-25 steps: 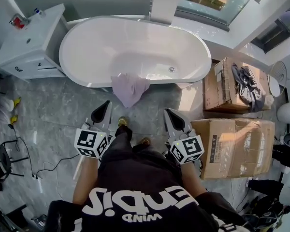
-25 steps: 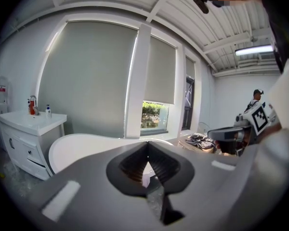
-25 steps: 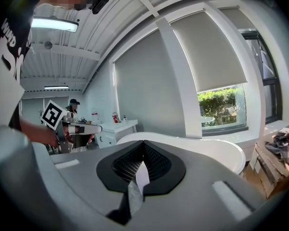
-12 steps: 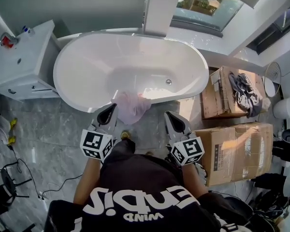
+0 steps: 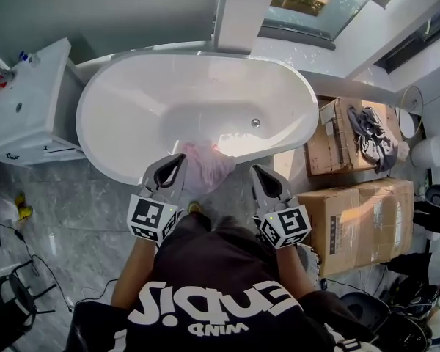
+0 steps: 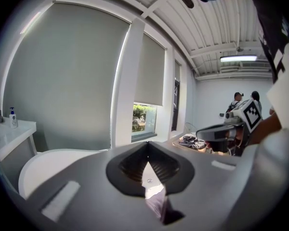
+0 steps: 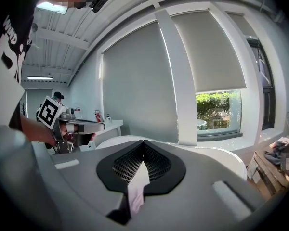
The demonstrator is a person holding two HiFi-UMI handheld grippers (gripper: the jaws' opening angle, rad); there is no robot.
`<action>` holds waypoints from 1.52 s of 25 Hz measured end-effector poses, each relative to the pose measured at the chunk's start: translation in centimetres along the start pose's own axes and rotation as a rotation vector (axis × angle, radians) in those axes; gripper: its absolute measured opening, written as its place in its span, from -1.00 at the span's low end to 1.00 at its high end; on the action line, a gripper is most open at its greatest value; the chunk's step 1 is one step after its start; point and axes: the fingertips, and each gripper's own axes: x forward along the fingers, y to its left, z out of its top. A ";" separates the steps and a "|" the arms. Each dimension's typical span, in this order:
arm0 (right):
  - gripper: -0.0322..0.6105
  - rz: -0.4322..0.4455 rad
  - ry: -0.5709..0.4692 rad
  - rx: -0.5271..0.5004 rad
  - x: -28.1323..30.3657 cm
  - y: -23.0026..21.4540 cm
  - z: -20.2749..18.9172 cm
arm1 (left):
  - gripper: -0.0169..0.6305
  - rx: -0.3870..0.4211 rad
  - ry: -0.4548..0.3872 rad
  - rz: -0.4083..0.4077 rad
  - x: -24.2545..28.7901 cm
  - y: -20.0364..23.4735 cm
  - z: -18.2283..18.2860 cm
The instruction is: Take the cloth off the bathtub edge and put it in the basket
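Where the head camera looks down: a white bathtub point(image 5: 132, 116) fills the top of the view. A pale pink cloth point(image 5: 205, 166) hangs over its near rim, between the two grippers.
Left gripper point(image 5: 177, 158): jaws closed, holding nothing, tip near the cloth's left edge.
Right gripper point(image 5: 255, 169): jaws closed too, empty, near the cloth's right side.
Left gripper view: the jaw tips meet. Through the slit below them shows a sliver of cloth point(image 6: 159, 203), not held.
Right gripper view: the tips meet. Pale cloth point(image 7: 136, 191) shows through the gap, ungripped.
Step in hand: probably the reach for the cloth.
Doing it well: open one claw first, pinch the fold on the rim, then lift straight up so the cloth does not slide into the tub.
Basket: none visible in any view.
Surface: grey marbled floor tiles point(image 5: 81, 218).
Room: a white vanity point(image 5: 29, 108) on the left, cardboard boxes point(image 5: 359, 218) on the right, a window point(image 5: 315, 2) behind the tub.
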 end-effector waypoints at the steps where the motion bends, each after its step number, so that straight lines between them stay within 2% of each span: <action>1: -0.87 -0.002 -0.003 0.001 0.2 -0.1 0.2 | -0.96 -0.004 -0.001 0.000 0.1 0.2 0.1; 13: -0.87 0.045 -0.023 0.006 2.4 -2.8 1.0 | -0.96 -0.020 0.020 0.066 2.4 1.1 0.1; 22: -0.87 0.086 0.037 0.052 4.0 -4.3 -1.3 | -0.96 -0.018 0.070 0.086 3.9 1.4 -0.9; 30: -0.87 0.125 0.097 0.059 5.0 -3.6 -4.3 | -0.96 -0.039 0.135 0.059 5.3 0.7 -4.9; 38: -0.87 0.127 0.166 0.066 6.4 -3.2 -8.6 | -0.96 -0.066 0.193 0.033 6.6 0.7 -9.9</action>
